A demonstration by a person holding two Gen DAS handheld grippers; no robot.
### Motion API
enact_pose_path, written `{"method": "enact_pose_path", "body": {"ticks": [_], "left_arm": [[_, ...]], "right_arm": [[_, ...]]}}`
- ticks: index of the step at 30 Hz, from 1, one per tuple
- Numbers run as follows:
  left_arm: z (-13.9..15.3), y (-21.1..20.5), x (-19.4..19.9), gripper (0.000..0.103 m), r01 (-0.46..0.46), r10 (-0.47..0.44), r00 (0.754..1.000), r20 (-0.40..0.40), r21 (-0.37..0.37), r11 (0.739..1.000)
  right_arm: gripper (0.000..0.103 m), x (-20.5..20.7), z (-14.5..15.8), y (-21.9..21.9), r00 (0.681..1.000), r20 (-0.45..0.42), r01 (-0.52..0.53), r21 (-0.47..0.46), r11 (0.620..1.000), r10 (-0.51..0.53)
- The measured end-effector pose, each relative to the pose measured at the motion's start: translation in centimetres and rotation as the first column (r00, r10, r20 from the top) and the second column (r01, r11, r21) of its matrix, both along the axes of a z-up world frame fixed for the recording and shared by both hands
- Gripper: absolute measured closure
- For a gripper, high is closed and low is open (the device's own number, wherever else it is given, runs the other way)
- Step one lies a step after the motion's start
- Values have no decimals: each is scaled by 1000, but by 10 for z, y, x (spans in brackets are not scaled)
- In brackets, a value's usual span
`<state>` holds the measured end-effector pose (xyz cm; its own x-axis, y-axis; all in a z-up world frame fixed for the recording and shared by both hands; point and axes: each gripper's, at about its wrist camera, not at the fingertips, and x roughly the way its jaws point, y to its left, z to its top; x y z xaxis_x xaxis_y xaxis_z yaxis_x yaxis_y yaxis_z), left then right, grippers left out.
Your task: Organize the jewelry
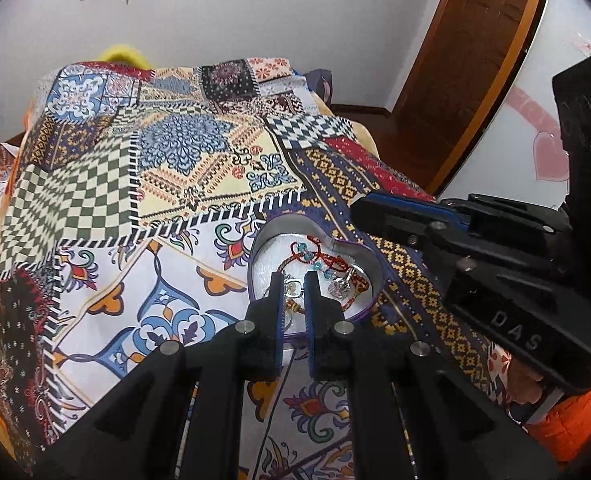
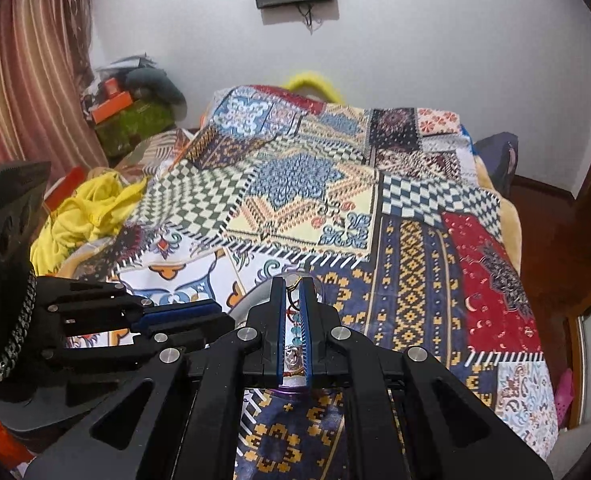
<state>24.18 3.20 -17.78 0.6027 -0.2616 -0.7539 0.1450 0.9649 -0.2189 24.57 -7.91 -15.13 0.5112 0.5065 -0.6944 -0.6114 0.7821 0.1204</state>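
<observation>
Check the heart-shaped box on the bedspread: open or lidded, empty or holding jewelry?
Open and not empty: the heart-shaped box shows no lid, and a red beaded bracelet and silver pieces lie on its white lining.

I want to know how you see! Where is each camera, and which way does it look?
Left wrist view: sits on the left tongs, looking down at the heart-shaped jewelry box; the right tongs show at the side.
Right wrist view: sits on the right tongs, over the same box; the left tongs show.
Both share the patchwork bedspread.
</observation>
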Motion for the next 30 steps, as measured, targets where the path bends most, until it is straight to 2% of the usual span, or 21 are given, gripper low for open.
{"method": "enact_pose_path", "body": {"ticks": [8, 18, 24, 26, 30], "left_arm": [[-7, 0, 3, 96, 15, -16, 1000, -20, -16, 1000], [1, 1, -5, 93, 14, -14, 1000, 2, -6, 1000], [18, 4, -17, 84, 3, -2, 999, 38, -9, 1000], [25, 5, -21, 83, -1, 1, 999, 52, -9, 1000], [50, 7, -35, 83, -18, 20, 995, 103, -14, 1000]], "right_arm": [[97, 7, -13, 5, 999, -47, -22, -17, 1000, 21], [95, 6, -9, 6, 995, -87, -40, -9, 999, 39], [87, -4, 10, 0, 998, -47, -29, 5, 1000, 29], [82, -9, 18, -3, 999, -29, -25, 12, 1000, 25], [82, -25, 47, -13, 999, 45, -3, 43, 999, 2]]}}
